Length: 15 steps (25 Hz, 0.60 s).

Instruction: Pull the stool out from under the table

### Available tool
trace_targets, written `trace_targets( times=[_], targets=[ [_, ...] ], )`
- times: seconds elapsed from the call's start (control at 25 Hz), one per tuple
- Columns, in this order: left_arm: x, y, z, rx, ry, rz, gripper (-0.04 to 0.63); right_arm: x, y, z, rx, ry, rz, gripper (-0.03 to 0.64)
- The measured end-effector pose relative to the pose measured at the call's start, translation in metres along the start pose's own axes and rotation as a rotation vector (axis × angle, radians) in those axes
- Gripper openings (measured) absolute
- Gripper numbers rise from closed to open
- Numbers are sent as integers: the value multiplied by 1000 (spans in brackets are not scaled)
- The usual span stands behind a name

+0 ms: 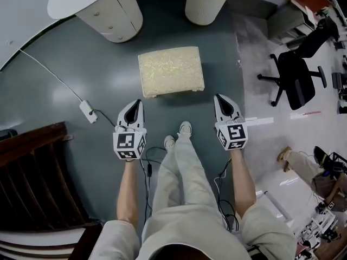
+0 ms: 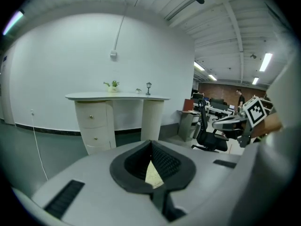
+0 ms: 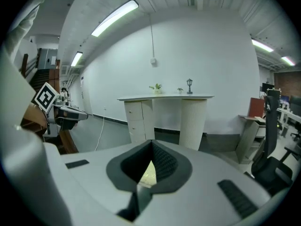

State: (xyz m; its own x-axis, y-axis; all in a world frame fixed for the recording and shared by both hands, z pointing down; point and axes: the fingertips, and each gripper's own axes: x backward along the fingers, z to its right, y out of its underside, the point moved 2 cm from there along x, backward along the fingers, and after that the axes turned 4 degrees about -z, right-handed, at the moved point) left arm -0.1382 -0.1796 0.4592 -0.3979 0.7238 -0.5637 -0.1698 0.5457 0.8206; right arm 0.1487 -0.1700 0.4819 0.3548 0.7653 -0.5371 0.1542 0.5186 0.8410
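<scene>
Left gripper (image 1: 136,108): jaws shut, tips meeting, nothing held. In its own view (image 2: 151,147) only a pale sliver of the stool (image 2: 153,175) shows through the gap behind the tips. It hangs clear of everything, angled forward and down.

Stool (image 1: 171,71): ahead of both grippers and between them, on the dark floor, not touching either. It sits on the near side of the table (image 1: 81,1), apart from the drawer unit (image 1: 111,16) and the ribbed column (image 1: 207,3). My read: pull is done and the stool is let go, which would explain two empty shut claws flanking it.

Right gripper (image 1: 222,103): same story, jaws shut and empty, confirmed in its own view (image 3: 151,147), with the stool (image 3: 148,173) again just a sliver.

Hard to see:
- Left of the left gripper, a cable (image 1: 51,72) runs to a small adapter (image 1: 88,111); its far end is cut off.
- Stool legs are mostly hidden under the cushion.
- Tabletop is cropped by the head view's upper edge, so I can't check its full overhang.
- Both gripper bodies block the floor in their own views.
- Right of the right gripper, an office chair (image 1: 298,77), well apart.
</scene>
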Motion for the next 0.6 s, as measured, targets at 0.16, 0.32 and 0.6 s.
trace_targets(
  times=[0.16, 0.32, 0.6],
  targets=[
    [25, -31, 10, -3, 0, 19, 11, 30, -33, -1, -19, 15, 34, -5],
    [53, -59, 16, -5, -2, 33, 11, 62, -60, -7, -2, 35, 52, -5],
    [94, -110, 23, -35, -15, 64, 11, 111, -110, -7, 46, 71, 80, -5]
  ],
)
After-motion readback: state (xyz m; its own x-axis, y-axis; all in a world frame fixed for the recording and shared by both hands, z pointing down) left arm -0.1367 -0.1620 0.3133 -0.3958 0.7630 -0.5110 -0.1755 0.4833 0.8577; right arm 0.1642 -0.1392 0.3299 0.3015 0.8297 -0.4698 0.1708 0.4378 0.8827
